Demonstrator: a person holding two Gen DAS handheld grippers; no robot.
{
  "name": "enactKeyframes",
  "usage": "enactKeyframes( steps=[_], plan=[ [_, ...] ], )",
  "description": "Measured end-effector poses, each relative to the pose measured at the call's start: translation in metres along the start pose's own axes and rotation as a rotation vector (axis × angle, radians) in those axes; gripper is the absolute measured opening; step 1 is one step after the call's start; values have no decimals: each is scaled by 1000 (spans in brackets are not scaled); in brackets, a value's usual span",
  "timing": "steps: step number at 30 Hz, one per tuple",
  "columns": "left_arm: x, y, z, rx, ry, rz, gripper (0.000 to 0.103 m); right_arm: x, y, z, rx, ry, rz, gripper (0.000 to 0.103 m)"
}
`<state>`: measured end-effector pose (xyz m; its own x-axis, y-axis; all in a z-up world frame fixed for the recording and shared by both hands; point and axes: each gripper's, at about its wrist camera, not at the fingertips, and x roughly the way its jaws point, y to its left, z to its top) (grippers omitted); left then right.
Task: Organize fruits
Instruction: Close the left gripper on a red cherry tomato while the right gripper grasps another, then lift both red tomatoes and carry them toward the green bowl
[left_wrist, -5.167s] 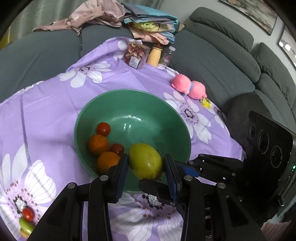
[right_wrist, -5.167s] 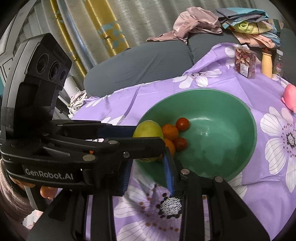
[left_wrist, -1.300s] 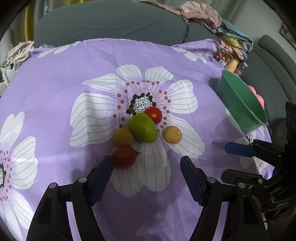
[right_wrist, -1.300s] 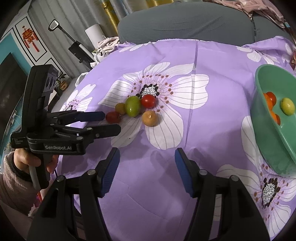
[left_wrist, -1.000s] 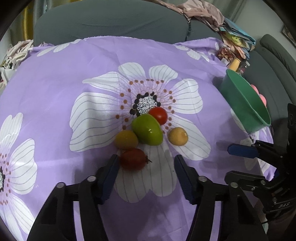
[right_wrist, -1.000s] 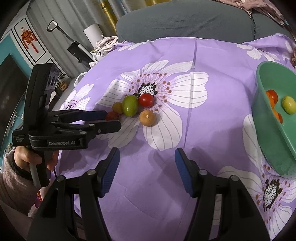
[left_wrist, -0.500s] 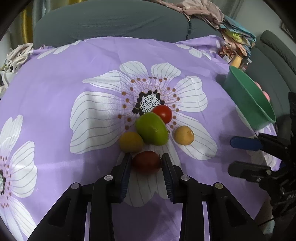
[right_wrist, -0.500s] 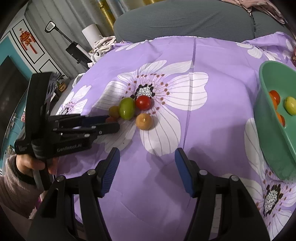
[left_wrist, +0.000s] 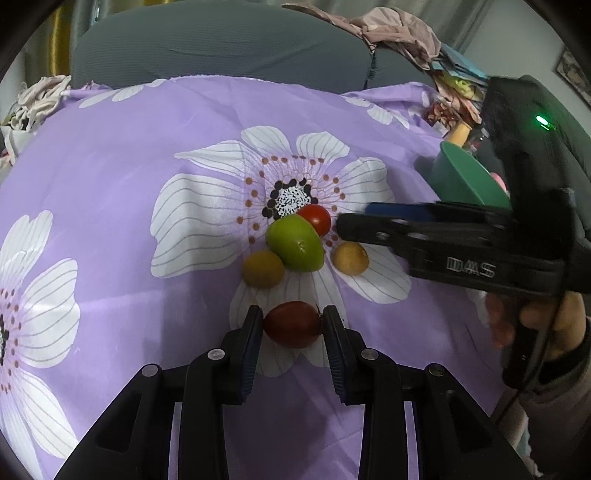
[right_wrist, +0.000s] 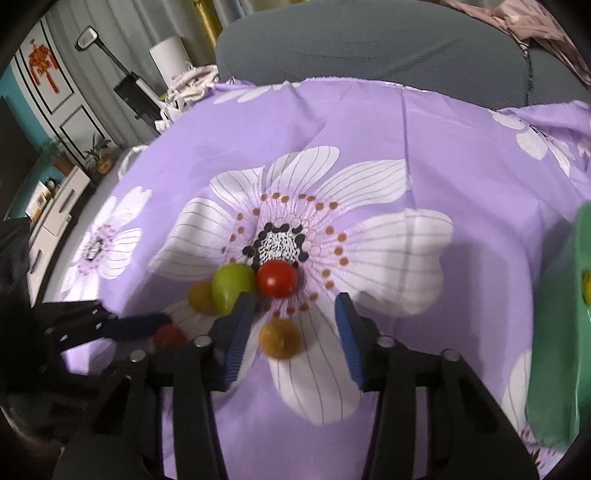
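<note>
My left gripper is shut on a dark red tomato, lifted off the purple flowered cloth; the tomato shows in the right wrist view too. On the cloth lie a green fruit, a bright red tomato and two yellow-brown fruits. My right gripper is open, its fingers either side of a yellow-brown fruit, just short of the red tomato. The green bowl sits far right.
A grey sofa curves behind the cloth, with piled clothes at the right end. A bottle stands behind the bowl. The bowl's rim fills the right edge of the right wrist view. Room furniture lies left.
My left gripper has pulled back from the fruit cluster with the dark red tomato in it. My right gripper has moved in over the fruits, straddling the yellow-brown one.
</note>
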<state>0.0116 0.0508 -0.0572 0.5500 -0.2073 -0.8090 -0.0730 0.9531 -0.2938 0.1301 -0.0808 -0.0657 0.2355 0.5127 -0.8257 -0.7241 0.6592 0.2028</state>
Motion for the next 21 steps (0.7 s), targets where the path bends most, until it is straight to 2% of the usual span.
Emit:
enactKeyframes(
  steps=[5, 13, 15, 21],
  plan=[
    [0, 3, -1, -14, 3, -9, 33, 15, 7, 9, -42, 26, -26, 36],
    [0, 5, -3, -26, 4, -14, 33, 29, 10, 21, -50, 57, -15, 36],
    [-1, 5, -4, -26, 4, -15, 33, 35, 11, 21, -51, 73, -21, 30],
    [-3, 4, -4, -26, 1, -13, 33, 36, 6, 19, -24, 58, -2, 28]
  ],
)
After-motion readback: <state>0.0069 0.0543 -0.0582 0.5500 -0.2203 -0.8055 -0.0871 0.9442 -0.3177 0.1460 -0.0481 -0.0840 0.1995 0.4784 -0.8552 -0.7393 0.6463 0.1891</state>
